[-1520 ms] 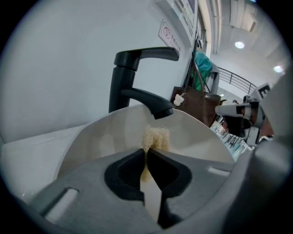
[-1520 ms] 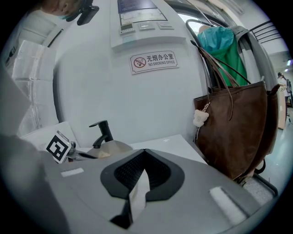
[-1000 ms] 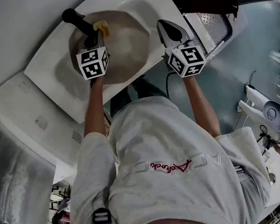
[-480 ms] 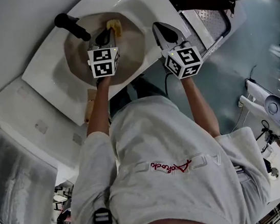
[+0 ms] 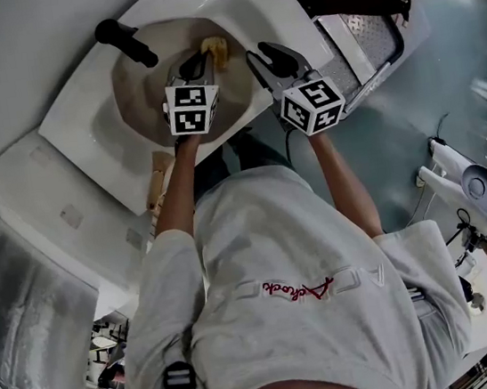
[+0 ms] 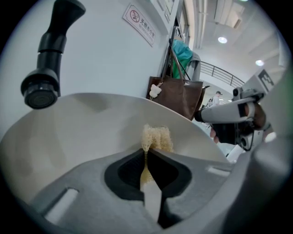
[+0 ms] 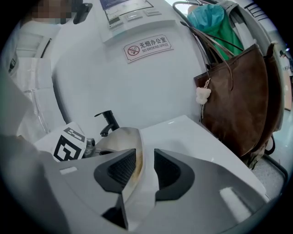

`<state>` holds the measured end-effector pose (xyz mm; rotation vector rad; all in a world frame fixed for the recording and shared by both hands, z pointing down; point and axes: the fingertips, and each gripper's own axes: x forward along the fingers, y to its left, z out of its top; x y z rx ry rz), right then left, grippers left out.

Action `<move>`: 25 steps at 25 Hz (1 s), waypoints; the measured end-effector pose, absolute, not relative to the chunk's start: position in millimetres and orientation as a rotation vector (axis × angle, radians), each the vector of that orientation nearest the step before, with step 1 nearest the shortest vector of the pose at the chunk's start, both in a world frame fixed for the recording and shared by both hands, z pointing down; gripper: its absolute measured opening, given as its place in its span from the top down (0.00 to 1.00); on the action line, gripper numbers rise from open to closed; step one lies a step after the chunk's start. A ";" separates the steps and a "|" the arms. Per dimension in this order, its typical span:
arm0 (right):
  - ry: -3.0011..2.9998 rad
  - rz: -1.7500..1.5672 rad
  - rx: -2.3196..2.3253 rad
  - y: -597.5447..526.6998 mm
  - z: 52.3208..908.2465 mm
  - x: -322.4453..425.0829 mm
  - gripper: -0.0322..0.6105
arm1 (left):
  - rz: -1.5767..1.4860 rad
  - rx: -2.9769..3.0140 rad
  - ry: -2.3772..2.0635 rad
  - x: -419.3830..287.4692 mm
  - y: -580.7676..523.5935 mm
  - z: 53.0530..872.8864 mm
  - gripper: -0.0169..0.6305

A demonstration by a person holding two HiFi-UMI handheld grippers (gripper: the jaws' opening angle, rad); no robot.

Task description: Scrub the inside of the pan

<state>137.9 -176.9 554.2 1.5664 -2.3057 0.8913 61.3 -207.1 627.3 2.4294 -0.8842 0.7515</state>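
Sponge (image 6: pixel 157 138), yellow and frayed, sits pinched between the jaws of the left gripper (image 6: pixel 146 153), which are clenched on it. In the head view this gripper (image 5: pixel 198 61) holds the sponge (image 5: pixel 217 51) against the far inner wall of the pan (image 5: pixel 140 96). The pan, beige and round, rests in the white sink (image 5: pixel 82 135), with the black faucet (image 5: pixel 123 42) over its far left edge. The right gripper (image 5: pixel 262 59) is at the pan's right edge. In its own view its jaws (image 7: pixel 145 160) stand apart, astride the brown-stained rim of the pan (image 7: pixel 121 139) and not clamped on it. A brown bag (image 7: pixel 233 100) hangs to the right of the sink, below a sign (image 7: pixel 147 47) on the far wall.
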 end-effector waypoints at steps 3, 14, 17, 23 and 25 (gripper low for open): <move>-2.303 0.911 1.526 -175.7 562.1 131.4 0.74 | 0.750 2.403 -0.934 42.1 -210.2 626.0 0.94; -2.265 0.863 1.554 -174.2 570.3 128.3 0.89 | 0.776 2.283 -1.156 -42.4 -216.0 621.3 0.94; -2.262 0.870 1.552 -174.6 570.1 127.6 0.89 | 0.825 2.293 -1.168 -44.5 -218.8 622.6 0.94; -2.258 0.881 1.553 -173.6 571.3 127.0 0.89 | 0.938 2.342 -1.116 -31.0 -216.1 624.7 0.94; -2.261 0.883 1.553 -174.4 571.0 127.8 0.89 | 1.075 2.434 -1.064 -22.2 -214.3 623.4 0.94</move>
